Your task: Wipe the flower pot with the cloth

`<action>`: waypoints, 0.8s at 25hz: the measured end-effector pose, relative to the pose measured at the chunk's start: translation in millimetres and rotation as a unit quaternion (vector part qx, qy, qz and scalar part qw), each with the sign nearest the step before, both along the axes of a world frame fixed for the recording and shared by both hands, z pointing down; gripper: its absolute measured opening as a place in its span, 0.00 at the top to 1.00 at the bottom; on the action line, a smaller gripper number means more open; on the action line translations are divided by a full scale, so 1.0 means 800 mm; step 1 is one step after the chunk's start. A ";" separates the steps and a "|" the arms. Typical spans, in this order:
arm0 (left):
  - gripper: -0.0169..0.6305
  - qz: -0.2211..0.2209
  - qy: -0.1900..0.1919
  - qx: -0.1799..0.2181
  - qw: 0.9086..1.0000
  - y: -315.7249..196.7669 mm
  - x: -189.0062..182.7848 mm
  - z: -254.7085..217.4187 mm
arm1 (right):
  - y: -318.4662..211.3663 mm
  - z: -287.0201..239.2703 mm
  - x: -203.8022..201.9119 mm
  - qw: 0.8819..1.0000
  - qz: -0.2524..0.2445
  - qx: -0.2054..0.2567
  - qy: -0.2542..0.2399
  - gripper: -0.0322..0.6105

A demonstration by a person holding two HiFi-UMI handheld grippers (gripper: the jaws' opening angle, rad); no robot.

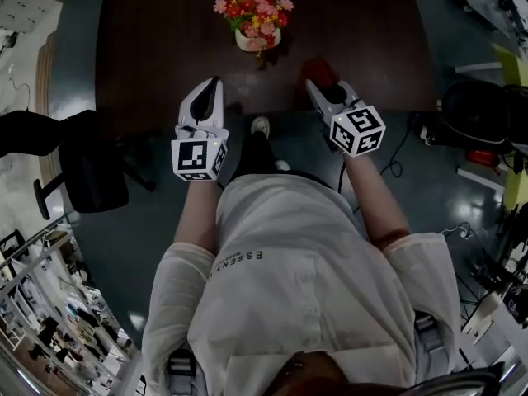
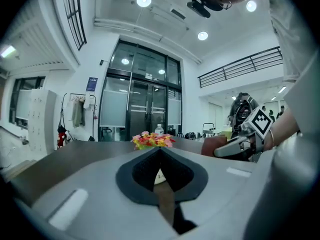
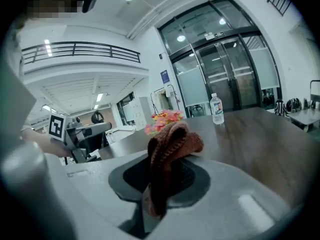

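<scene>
A cream flower pot (image 1: 257, 41) with pink, red and yellow flowers (image 1: 254, 8) stands at the far middle of the dark wooden table (image 1: 157, 40). My left gripper (image 1: 215, 82) is at the table's near edge, left of the pot and well short of it, shut with nothing in it. In the left gripper view its jaws (image 2: 161, 151) meet in a point below the flowers (image 2: 152, 140). My right gripper (image 1: 314, 85) sits to the right, shut on a reddish-brown knitted cloth (image 1: 318, 70). The cloth (image 3: 170, 146) bunches up out of the right gripper (image 3: 159, 181), with the flowers (image 3: 162, 119) beyond.
A water bottle (image 3: 216, 109) stands on the table further back. A black chair (image 1: 87, 163) is left of the table, and dark bags and cables (image 1: 478, 114) lie on the floor to the right. The person's shoe (image 1: 261, 126) shows under the table edge.
</scene>
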State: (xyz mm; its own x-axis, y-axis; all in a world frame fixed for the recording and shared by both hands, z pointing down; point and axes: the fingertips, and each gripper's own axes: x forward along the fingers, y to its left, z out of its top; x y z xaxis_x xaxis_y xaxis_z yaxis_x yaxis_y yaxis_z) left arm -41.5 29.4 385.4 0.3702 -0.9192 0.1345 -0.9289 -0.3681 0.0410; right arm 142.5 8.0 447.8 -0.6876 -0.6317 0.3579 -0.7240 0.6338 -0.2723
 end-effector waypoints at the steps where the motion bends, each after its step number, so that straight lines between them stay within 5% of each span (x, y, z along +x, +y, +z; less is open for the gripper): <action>1: 0.95 0.010 -0.003 0.000 1.000 0.017 0.012 -0.003 | 0.017 -0.007 0.000 1.000 -0.012 0.005 -0.003 0.87; 8: 0.95 0.034 -0.010 -0.002 0.999 0.125 0.069 -0.013 | 0.133 -0.029 -0.006 0.997 -0.075 0.035 -0.011 0.87; 20: 0.95 -0.015 0.030 -0.008 0.999 0.181 0.065 -0.047 | 0.193 -0.054 0.039 0.996 -0.004 0.080 0.043 0.87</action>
